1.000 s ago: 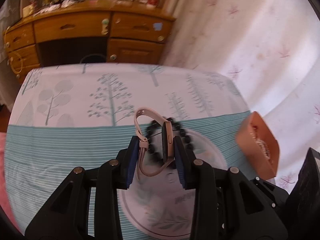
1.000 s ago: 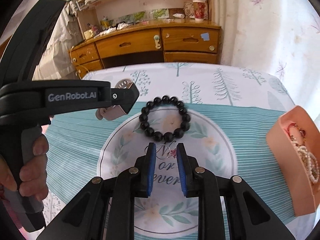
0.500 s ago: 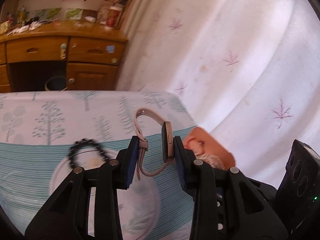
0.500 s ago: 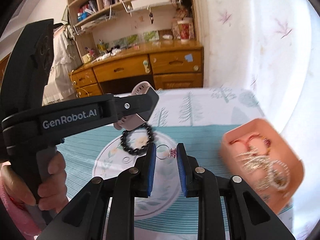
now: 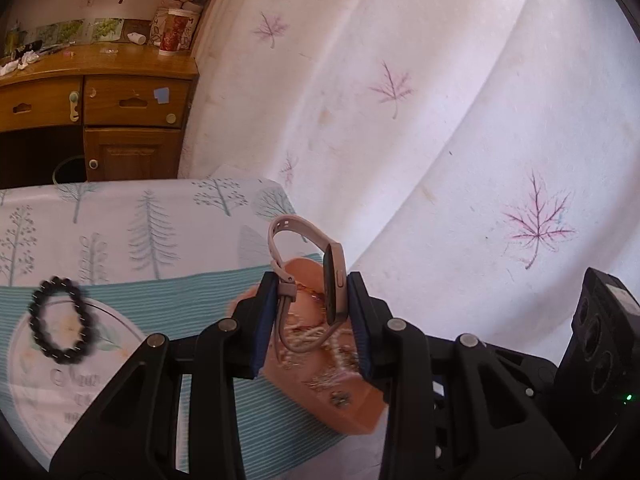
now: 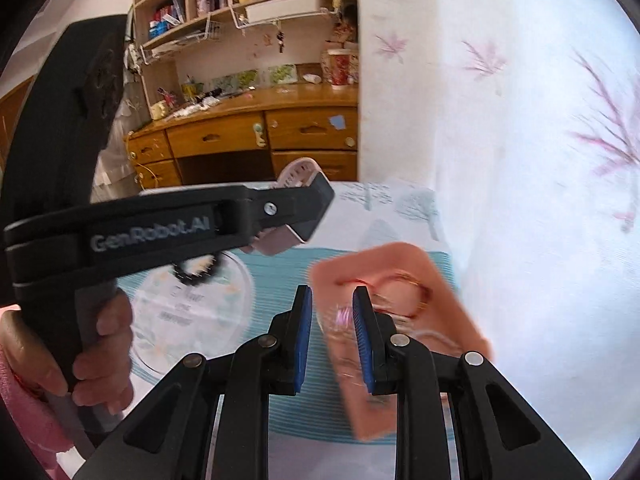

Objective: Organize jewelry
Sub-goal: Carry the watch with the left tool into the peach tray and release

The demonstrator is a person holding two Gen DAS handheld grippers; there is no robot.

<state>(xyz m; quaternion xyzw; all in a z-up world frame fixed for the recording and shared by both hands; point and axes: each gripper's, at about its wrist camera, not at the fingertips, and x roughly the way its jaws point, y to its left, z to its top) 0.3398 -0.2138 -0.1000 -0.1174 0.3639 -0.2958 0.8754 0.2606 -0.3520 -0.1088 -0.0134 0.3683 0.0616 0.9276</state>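
Note:
My left gripper [image 5: 312, 300] is shut on a pink-strapped watch [image 5: 334, 284] and holds it in the air above the orange jewelry tray [image 5: 340, 396], which holds several chains and bracelets. In the right wrist view the left gripper [image 6: 298, 216] shows with the watch [image 6: 298, 168] at its tip. My right gripper [image 6: 330, 312] is shut on a small ring with a pink stone [image 6: 343, 314], blurred, over the tray [image 6: 436, 272]. A black bead bracelet [image 5: 60, 316] lies on the round white mat [image 5: 48, 392].
The table wears a teal striped cloth with tree prints [image 5: 132, 224]. Its right edge meets a white leaf-print curtain [image 5: 440, 120]. A wooden desk with drawers [image 6: 256, 136] stands behind the table.
Both grippers have swung right, from over the round mat to over the orange tray, each still carrying its piece. The bead bracelet has stayed on the mat.

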